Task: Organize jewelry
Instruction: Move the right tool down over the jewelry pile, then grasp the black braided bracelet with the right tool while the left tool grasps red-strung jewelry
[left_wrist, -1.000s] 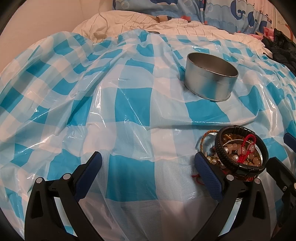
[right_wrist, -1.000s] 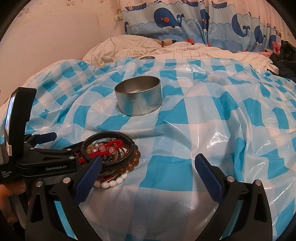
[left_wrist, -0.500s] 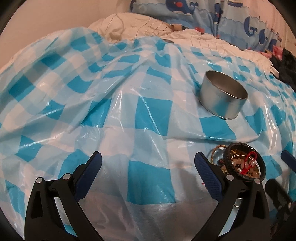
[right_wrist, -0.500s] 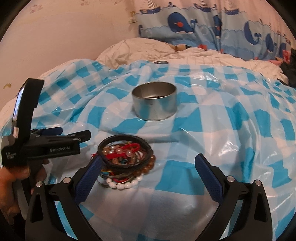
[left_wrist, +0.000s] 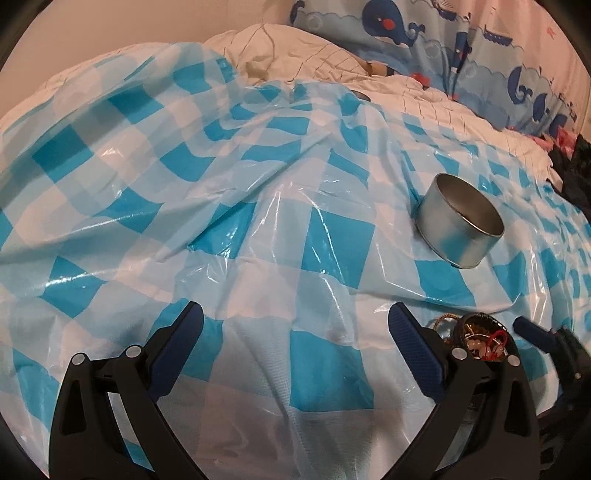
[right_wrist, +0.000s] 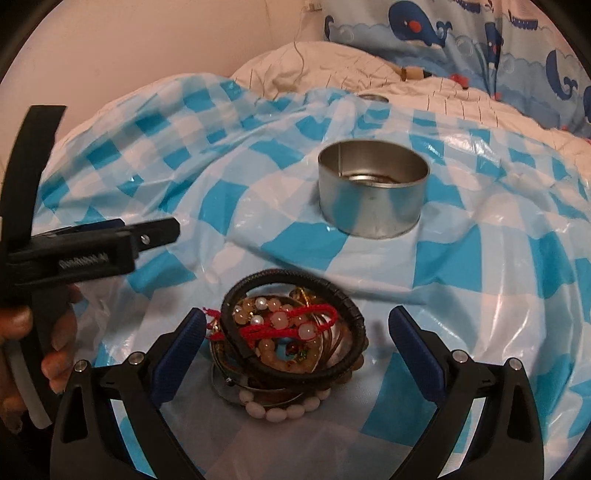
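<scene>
Right gripper (right_wrist: 295, 332), jaws just narrowing yet apart, now straddles the bracelet pile (right_wrist: 291, 343), which earlier sat by its left finger; left gripper (left_wrist: 295, 325) gapes; tin (right_wrist: 373, 192) looks empty.

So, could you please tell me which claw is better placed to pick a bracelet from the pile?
The right claw: open, its fingers straddle the bracelet pile. The left claw, also open, faces bare checked sheet, the pile off to its right.

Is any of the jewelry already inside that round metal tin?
No, the tin shows only its bare metal bottom, while the pile of bracelets sits on the checked sheet in front of it.
</scene>
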